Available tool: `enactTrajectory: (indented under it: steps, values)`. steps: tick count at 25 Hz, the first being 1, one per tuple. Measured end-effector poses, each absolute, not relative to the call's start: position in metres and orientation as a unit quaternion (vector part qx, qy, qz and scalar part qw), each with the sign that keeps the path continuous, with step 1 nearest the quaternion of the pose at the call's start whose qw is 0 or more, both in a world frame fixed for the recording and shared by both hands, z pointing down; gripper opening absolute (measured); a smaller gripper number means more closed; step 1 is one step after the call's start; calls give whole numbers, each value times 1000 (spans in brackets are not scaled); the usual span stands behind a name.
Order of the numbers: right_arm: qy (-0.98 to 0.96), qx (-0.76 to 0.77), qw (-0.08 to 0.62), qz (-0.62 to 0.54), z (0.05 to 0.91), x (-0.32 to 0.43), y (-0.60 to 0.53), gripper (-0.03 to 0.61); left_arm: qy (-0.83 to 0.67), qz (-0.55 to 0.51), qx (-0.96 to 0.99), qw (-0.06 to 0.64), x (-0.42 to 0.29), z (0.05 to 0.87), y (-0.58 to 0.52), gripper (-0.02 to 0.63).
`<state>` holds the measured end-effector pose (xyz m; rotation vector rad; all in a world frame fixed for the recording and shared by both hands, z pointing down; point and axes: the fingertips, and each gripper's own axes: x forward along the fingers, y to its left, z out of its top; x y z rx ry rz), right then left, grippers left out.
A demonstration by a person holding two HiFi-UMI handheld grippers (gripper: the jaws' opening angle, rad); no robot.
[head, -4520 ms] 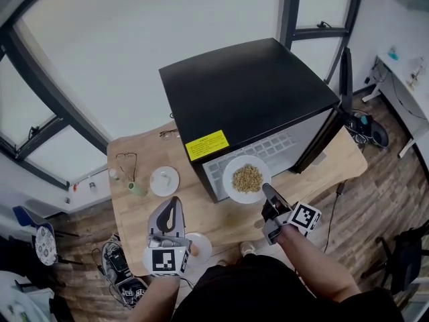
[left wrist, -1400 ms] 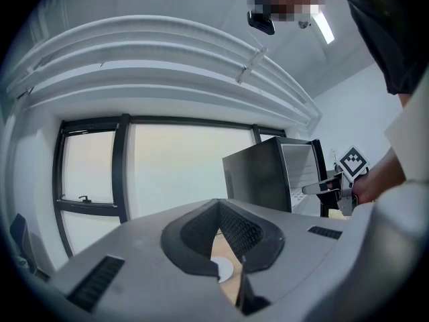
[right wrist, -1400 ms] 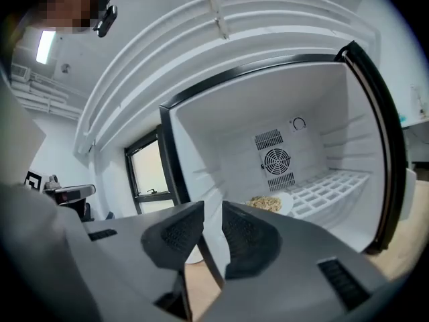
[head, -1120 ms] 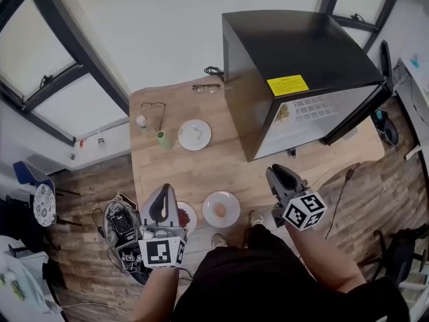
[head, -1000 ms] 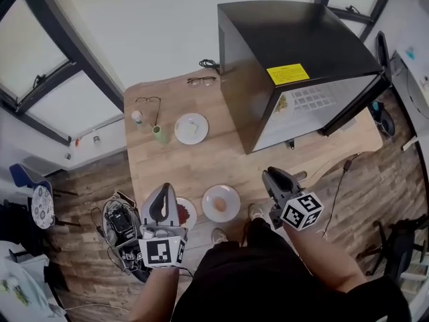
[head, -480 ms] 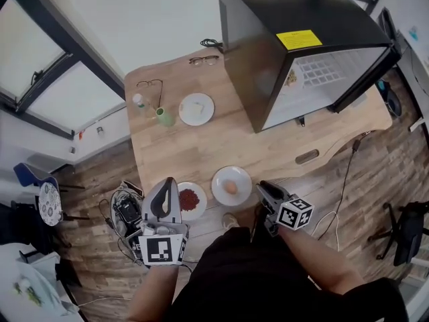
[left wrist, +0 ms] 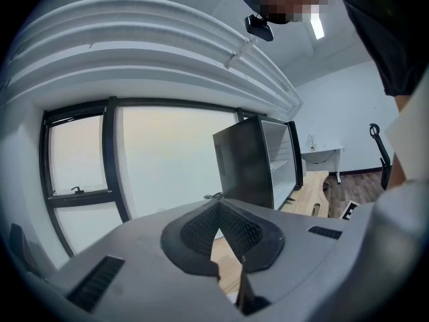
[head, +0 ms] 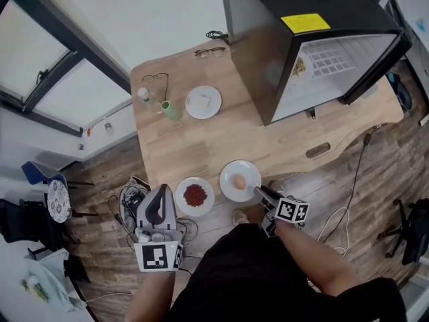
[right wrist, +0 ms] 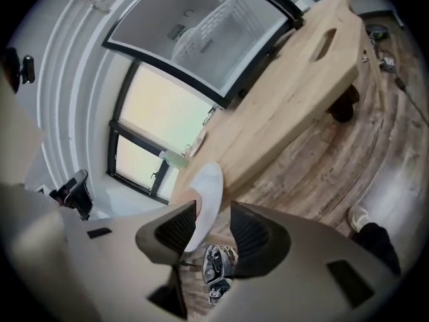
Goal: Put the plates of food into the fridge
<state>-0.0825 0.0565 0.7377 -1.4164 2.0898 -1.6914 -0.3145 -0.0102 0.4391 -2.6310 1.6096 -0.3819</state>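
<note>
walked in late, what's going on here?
A person is loading plates of food into the open fridge; a grain plate sits inside already. The right claw is at the egg plate near the table edge: its jaws have just been opening, with the rim between them, not gripped. The left claw hangs shut and empty beside the red-food plate.

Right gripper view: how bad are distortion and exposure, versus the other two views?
Right gripper view: heavy fisheye bows the table edge, the whole scene is tilted, the window is blown out, and the near plate rim is soft. Left gripper view: dark vignette corners, washed-out window. Head view: evenly lit and sharp, but window frames bend.
</note>
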Motion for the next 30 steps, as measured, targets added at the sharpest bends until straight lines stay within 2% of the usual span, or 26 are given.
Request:
enactTrajectory:
  steps: [5,6,8,12,22,30]
  values:
    - [674,-447,69,-584,747,-100,45,172,529,-141,-836,27,-332,441,-13,3]
    - [672,-445,71,-587,749,-101,42,156,529,-143,-836,28,-332,441,-14,3]
    - [672,-442,79,-590,749,-102,38,68,528,-144,-836,30,-330,440,-14,3]
    - [669,-436,107,-592,736,-98,33,34,526,-142,-838,25,-326,441,-18,3]
    - [691,-439,136,-558,679,-64,22,32,505,-114,-855,28,-287,429,-37,3]
    - [690,-468,160,-529,641,-7,6,32,491,-87,-867,29,-249,413,-48,3]
